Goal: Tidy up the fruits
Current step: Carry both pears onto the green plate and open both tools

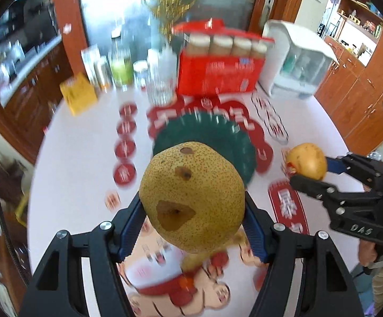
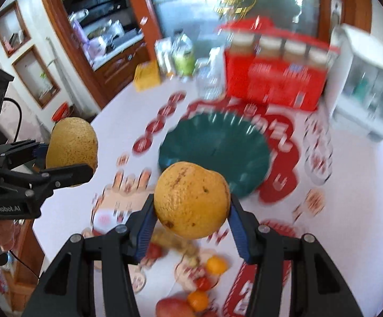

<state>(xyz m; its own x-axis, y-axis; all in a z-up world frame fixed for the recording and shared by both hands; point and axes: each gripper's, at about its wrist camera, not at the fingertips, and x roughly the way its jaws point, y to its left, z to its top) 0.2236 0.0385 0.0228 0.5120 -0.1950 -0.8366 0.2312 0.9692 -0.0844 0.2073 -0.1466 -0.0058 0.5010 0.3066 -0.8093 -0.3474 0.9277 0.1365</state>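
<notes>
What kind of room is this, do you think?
Probably a home dining area beside a kitchen: a table under a festive printed cloth, carrying drinking glasses and a green plate, with wooden cabinets and a kitchen counter behind.

A speckled brown-green pear [image 1: 192, 198], bruised, sits clamped between the left tongs' [image 1: 193, 227] pads, off the table. A yellow orange [image 2: 191, 200] sits clamped in the right tongs [image 2: 190, 219]. The green plate [image 2: 215, 155] lies beyond both.
</notes>
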